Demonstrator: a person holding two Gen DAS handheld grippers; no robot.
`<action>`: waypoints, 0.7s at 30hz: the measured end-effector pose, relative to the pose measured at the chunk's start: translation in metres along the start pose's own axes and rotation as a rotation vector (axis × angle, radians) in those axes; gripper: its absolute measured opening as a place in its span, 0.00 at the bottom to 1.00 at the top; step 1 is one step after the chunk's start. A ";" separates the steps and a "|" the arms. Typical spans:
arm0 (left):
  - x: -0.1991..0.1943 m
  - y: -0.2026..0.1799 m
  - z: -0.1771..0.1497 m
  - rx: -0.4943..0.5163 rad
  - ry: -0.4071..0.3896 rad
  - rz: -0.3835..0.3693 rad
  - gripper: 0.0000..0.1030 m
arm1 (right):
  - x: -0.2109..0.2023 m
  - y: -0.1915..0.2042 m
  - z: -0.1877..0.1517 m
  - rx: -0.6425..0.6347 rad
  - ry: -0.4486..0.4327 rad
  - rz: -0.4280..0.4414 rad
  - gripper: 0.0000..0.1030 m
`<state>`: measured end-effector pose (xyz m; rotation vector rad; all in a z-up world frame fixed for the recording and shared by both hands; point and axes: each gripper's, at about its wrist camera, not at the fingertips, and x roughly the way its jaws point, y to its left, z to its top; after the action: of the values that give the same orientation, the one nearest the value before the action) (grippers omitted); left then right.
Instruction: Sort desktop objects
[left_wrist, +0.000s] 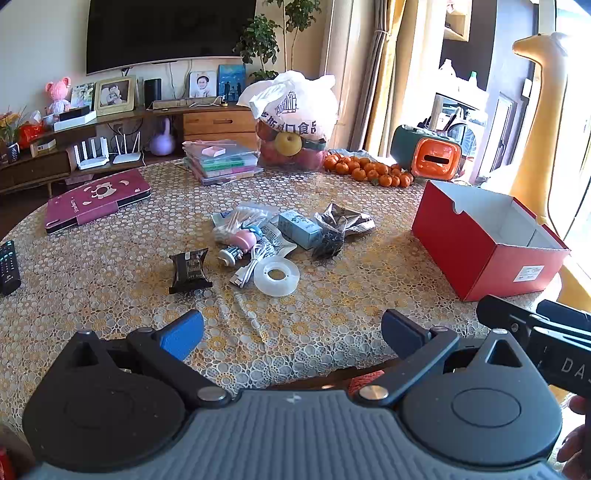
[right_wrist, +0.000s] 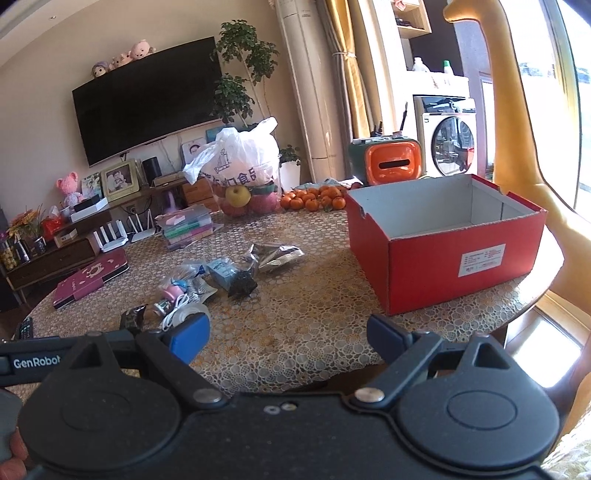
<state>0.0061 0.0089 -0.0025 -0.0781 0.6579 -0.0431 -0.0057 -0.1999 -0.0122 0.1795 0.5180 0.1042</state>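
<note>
A pile of small items lies mid-table: a clear tape roll (left_wrist: 276, 274), a white cable (left_wrist: 248, 266), a black packet (left_wrist: 189, 270), a pink toy (left_wrist: 240, 242), a cotton swab bag (left_wrist: 240, 218), a pale blue box (left_wrist: 300, 229) and a dark foil bag (left_wrist: 340, 227). The pile also shows in the right wrist view (right_wrist: 221, 277). An open, empty red box (left_wrist: 487, 240) (right_wrist: 443, 240) stands at the right. My left gripper (left_wrist: 291, 332) is open and empty above the near table edge. My right gripper (right_wrist: 288, 339) is open and empty, left of the red box's front.
A maroon tablet case (left_wrist: 96, 201), a remote (left_wrist: 8, 267), stacked plastic cases (left_wrist: 221, 162), a fruit bag (left_wrist: 291, 122), tangerines (left_wrist: 369, 171) and an orange-green tissue holder (left_wrist: 428, 153) ring the lace-covered table (left_wrist: 110, 258). A yellow giraffe figure (left_wrist: 543, 110) stands behind the box.
</note>
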 end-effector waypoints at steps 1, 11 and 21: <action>0.001 0.000 0.000 0.004 0.000 0.000 1.00 | 0.001 0.004 0.001 -0.027 -0.003 0.006 0.90; 0.026 0.023 0.009 -0.004 -0.006 0.035 1.00 | 0.035 0.017 0.008 -0.129 0.046 0.108 0.88; 0.072 0.063 0.017 -0.032 0.005 0.125 0.99 | 0.085 0.036 0.018 -0.219 0.045 0.185 0.88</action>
<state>0.0744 0.0684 -0.0388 -0.0674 0.6676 0.0873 0.0742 -0.1547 -0.0309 0.0110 0.5302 0.3442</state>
